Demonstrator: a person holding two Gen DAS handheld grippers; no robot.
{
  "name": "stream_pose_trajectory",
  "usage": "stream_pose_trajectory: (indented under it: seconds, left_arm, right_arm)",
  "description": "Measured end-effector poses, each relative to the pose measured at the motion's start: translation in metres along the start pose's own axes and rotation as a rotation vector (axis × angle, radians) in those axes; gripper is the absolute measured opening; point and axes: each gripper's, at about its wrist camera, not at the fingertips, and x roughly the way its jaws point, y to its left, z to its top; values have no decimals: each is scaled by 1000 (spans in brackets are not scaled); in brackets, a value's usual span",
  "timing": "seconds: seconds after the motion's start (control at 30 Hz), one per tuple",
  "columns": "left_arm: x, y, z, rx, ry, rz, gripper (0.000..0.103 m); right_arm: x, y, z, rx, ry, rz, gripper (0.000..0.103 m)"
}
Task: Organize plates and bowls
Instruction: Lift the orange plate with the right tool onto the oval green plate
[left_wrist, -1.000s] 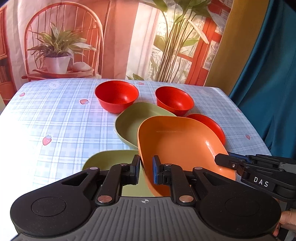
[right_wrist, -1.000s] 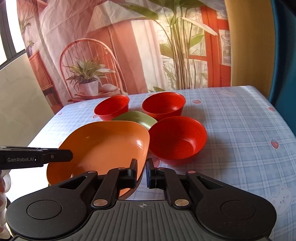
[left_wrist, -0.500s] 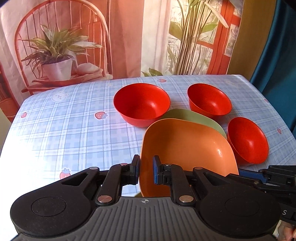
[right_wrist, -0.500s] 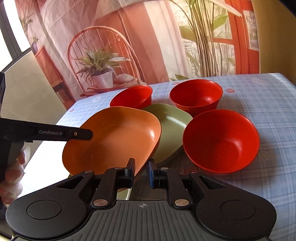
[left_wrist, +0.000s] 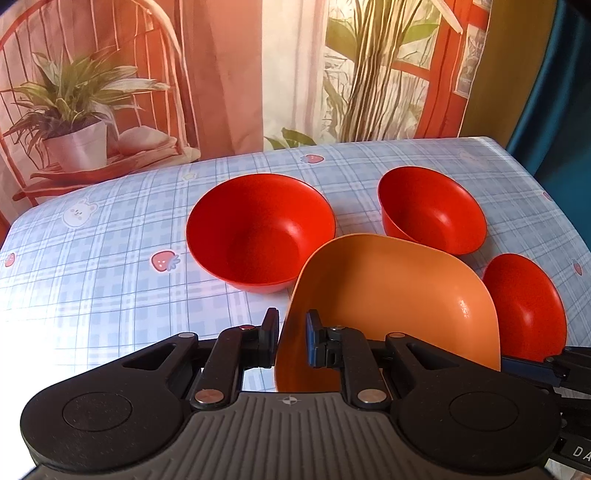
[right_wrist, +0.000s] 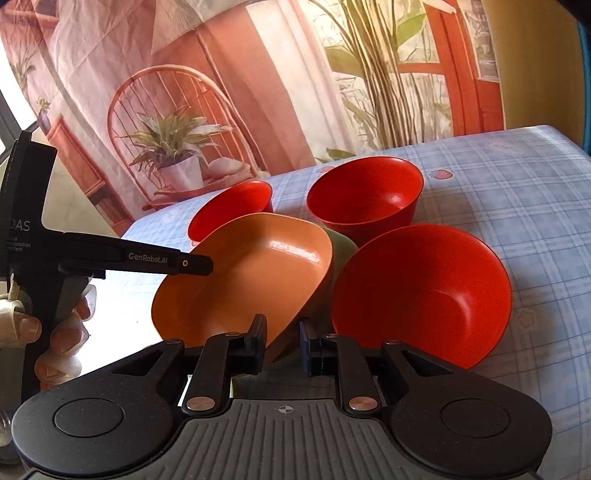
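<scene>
Presently the step in hand looks like stacking: the shallow orange plastic plate with rounded corners (left_wrist: 391, 295) is being set onto the olive-green plate (right_wrist: 343, 245), which peeks out from beneath its far rim, near the middle of the blue checked surface (left_wrist: 110, 266). The left claw (left_wrist: 291, 339) is nearly closed, pinching the orange plate's near-left rim between its pads. The right claw (right_wrist: 282, 341) is opening, its jaws parting from the plate's near-right rim, which sits in the gap between them; I judge the pads no longer press. Three glossy red bowls (left_wrist: 260, 232) stand close around, two toward the far edge and one at the right. Next, the plate should settle flat and nested before the left claw lets go, without nudging the neighbouring bowls.
</scene>
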Motion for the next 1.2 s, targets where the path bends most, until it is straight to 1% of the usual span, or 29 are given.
stream_pose_trajectory:
  seconds: [0.17,0.3,0.5,0.6,0.67,0.73,0.8,1.03,1.2]
  left_arm:
    - [13,-6,8,7,12,12,16]
    - [21,-8,8,25,20,27,17]
    - [23,-4,7,32,30,21,17]
    - [26,-7,6,46,32,23,18]
    - [27,-8,6,51,38,24,23]
    - [25,-6,5,39,37,17,38]
    - [19,-4,2,30,25,20,45]
    - [-8,3,-9,6,-14,24,46]
    - [-33,6,-24,-8,-50,54,46]
  right_arm:
    - [5,-3,7,-17,-10,-26,17]
    - [10,-4,9,-18,0,-39,16]
    - [15,-2,6,-26,19,-47,17]
    - [15,-1,6,-30,17,-54,17]
    - [14,0,7,-41,15,-57,19]
    - [12,3,5,-55,14,-65,20]
    - [9,5,4,-59,14,-65,20]
    - [-2,13,-2,-93,3,-87,20]
    - [-13,23,-10,-135,-18,-107,20]
